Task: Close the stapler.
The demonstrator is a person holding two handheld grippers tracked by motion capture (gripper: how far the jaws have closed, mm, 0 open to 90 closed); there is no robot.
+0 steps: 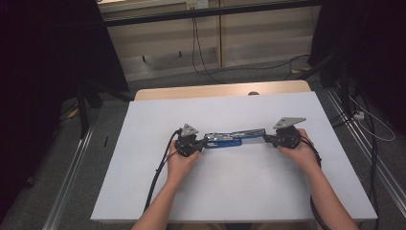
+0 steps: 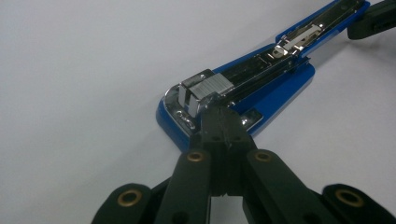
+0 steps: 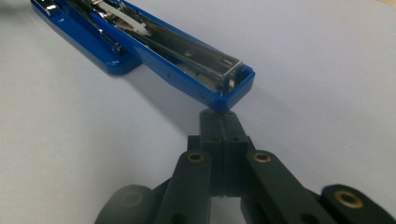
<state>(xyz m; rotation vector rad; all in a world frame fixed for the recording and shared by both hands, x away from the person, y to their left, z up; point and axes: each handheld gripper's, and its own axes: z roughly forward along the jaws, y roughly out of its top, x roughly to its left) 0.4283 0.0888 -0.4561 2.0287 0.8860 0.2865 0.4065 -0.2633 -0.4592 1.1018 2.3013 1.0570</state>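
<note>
A blue stapler (image 1: 232, 138) lies swung open flat in the middle of the white table top (image 1: 230, 191). Its metal magazine (image 2: 261, 70) faces up, with a block of staples (image 2: 208, 88) at the near end. The left gripper (image 1: 203, 142) is at the stapler's left end, jaws shut. In the left gripper view the left gripper (image 2: 219, 116) has its tips against the magazine just behind the staples. The right gripper (image 1: 266, 139) is at the right end, also shut. In the right gripper view the right gripper (image 3: 219, 116) touches the blue tip of the stapler's arm (image 3: 224, 88). Nothing is clamped between either pair of jaws.
A wooden table edge (image 1: 215, 90) shows behind the white top. Black cables (image 1: 198, 52) run over the floor beyond it. Dark curtains stand at both sides, and metal rails (image 1: 72, 167) line the floor. A cable (image 1: 158, 177) trails from the left gripper toward the front edge.
</note>
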